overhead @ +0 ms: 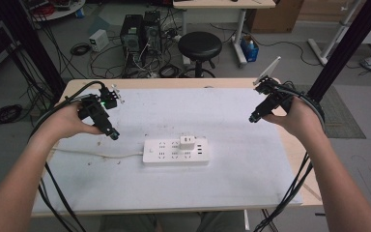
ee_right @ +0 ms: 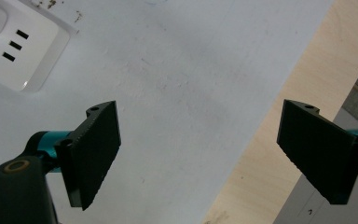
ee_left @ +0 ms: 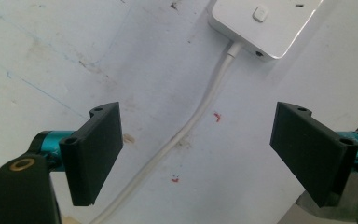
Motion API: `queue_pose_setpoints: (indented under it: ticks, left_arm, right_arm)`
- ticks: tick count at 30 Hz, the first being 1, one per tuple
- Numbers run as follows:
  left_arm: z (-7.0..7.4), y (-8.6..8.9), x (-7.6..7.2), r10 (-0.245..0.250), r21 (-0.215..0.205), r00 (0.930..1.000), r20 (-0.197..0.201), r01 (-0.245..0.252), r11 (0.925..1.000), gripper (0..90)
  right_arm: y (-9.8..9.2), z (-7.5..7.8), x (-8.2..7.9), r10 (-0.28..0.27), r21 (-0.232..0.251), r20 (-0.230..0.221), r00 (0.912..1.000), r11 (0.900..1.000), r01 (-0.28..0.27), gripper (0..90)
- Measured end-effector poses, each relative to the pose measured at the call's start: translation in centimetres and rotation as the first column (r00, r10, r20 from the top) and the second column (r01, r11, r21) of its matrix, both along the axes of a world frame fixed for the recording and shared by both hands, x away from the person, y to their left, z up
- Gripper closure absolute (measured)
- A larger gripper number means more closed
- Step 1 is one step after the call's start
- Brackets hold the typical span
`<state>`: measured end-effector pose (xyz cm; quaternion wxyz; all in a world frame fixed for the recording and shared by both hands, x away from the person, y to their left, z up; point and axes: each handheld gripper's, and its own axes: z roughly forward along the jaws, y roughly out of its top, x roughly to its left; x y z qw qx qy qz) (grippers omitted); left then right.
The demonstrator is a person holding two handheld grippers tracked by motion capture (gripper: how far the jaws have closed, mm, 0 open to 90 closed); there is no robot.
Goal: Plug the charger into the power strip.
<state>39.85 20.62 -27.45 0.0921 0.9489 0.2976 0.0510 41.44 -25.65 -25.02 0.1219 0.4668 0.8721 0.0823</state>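
A white power strip point(overhead: 175, 151) lies flat at the middle of the white table sheet point(overhead: 198, 111), with a small white plug adapter point(overhead: 187, 142) seated in its upper right sockets. Its white cord point(overhead: 96, 154) runs off to the left. My left gripper point(overhead: 113, 134) hovers left of the strip, held in a hand, jaws wide open and empty; its own view shows the strip's switch end point(ee_left: 265, 23) and cord point(ee_left: 186, 126) passing between the jaws. My right gripper point(overhead: 253, 117) hovers to the strip's upper right, open and empty, with the strip's USB end point(ee_right: 16, 46) at far left.
The wooden table edge point(ee_right: 279, 121) borders the sheet on the right. Behind the table stand a black stool point(overhead: 199, 46), computer towers point(overhead: 142, 31) and tangled floor cables point(overhead: 5, 113). Black frame posts point(overhead: 348, 48) rise at both back corners.
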Motion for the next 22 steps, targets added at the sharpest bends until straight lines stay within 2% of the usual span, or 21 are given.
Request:
queue_pose_setpoints:
  ticks: [7, 17, 21, 22]
  left_arm:
    - [0.10, -0.11, -0.02, 0.006, 0.006, 0.9999, 0.009, -0.006, 1.0000, 16.9]
    - [0.18, -0.33, 0.06, 0.001, 0.013, 0.9999, 0.015, -0.001, 0.9999, 16.9]
    - [0.50, -0.17, 0.00, 0.008, 0.014, 0.9987, 0.050, -0.009, 0.9999, 16.9]
    - [0.54, -0.06, -0.02, 0.021, -0.001, 0.9980, 0.060, -0.021, 0.9998, 16.9]
  right_arm:
    - [-0.22, -0.17, -0.02, 0.007, 0.000, -0.005, 1.0000, 1.000, -0.007, 13.0]
    - [-0.79, -0.20, -0.21, -0.007, -0.007, 0.013, 0.9999, 1.000, 0.007, 13.0]
    - [-0.80, -0.21, -0.32, -0.002, -0.006, 0.013, 0.9999, 1.000, 0.002, 13.0]
    - [-0.77, -0.21, -0.33, 0.000, -0.001, 0.016, 0.9999, 1.000, 0.000, 13.0]
